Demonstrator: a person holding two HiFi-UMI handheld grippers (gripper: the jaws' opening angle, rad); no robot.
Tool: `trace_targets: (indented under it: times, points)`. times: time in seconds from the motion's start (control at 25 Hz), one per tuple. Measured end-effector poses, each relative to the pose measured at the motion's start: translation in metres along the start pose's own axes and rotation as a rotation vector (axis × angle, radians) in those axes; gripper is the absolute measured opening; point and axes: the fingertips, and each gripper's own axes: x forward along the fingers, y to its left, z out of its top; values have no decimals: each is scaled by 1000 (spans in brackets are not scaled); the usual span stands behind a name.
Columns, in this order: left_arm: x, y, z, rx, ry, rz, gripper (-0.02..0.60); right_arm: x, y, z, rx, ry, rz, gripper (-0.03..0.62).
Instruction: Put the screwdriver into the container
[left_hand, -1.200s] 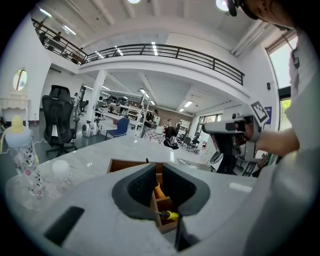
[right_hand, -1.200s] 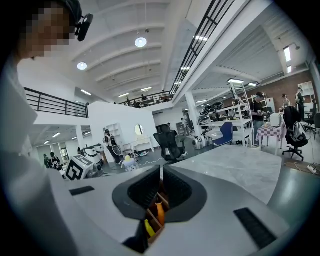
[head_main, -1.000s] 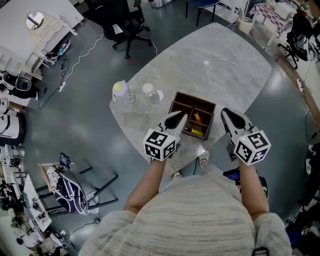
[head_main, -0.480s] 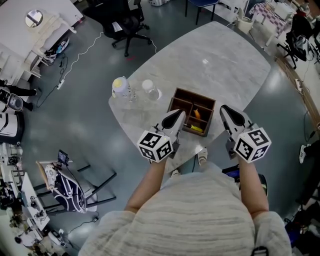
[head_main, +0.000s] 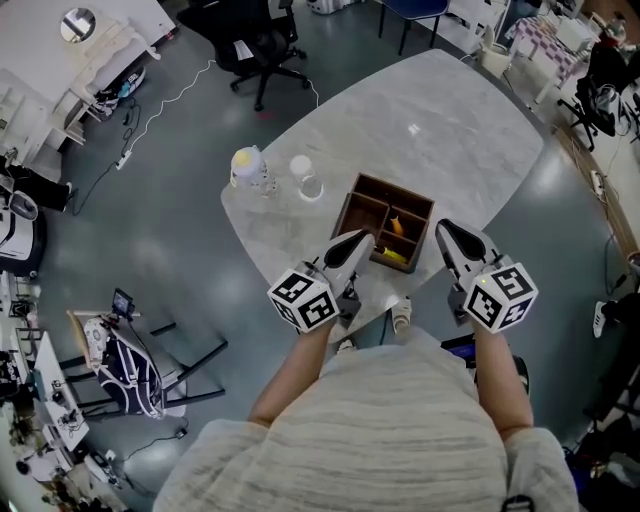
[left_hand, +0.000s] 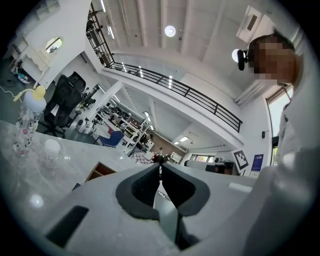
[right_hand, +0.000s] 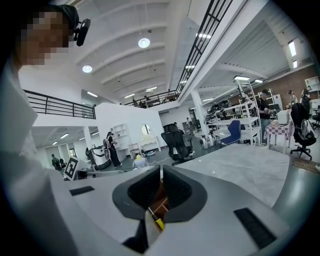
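Nearest the head camera, the person's arms in pale grey ribbed sleeves (head_main: 400, 440) reach forward, each holding a white tool topped by a cube of square markers. The left gripper (head_main: 352, 243) points at the near left corner of the box, and its own view shows its black-padded jaws pressed together with nothing between them. The right gripper (head_main: 449, 234) hangs just beside the box's right wall, apart from it. Its jaws are likewise closed and empty, the tips meeting in the right gripper view. Just beyond the grippers, the brown wooden compartmented container (head_main: 396, 189) sits near the front edge of the pale grey marble tabletop (head_main: 450, 130). The yellow-handled screwdriver (head_main: 394, 257) lies inside it, flat in the compartment nearest the person and along the near wall. The right gripper view catches its yellow handle through the gap below the closed jaws. A small orange-yellow object (head_main: 398, 225) rests in a compartment farther back; what it is cannot be told. Farther left on the tabletop, well apart from the container, stand a clear drinking glass (head_main: 303, 172) and beside it a clear bottle with a pale yellow cap (head_main: 246, 166), both upright. Beyond the tabletop, a black office chair (head_main: 255, 45) stands on the grey floor (head_main: 170, 220).
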Motion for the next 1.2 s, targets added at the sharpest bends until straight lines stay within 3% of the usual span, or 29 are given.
trace_targets:
  times: [0.2,0.64,1.2]
  points:
    - [-14,-9,-4,-47,-25,-31,28,-1,18,-8,-21,9,45,23]
    - [-42,-12,-12,-92,-39,2,28,-6,47,-21,-38,49,108,23]
    - [-66,-18,-12,-108,-40,-2,28,-12,67,-36,-46,95,97,11]
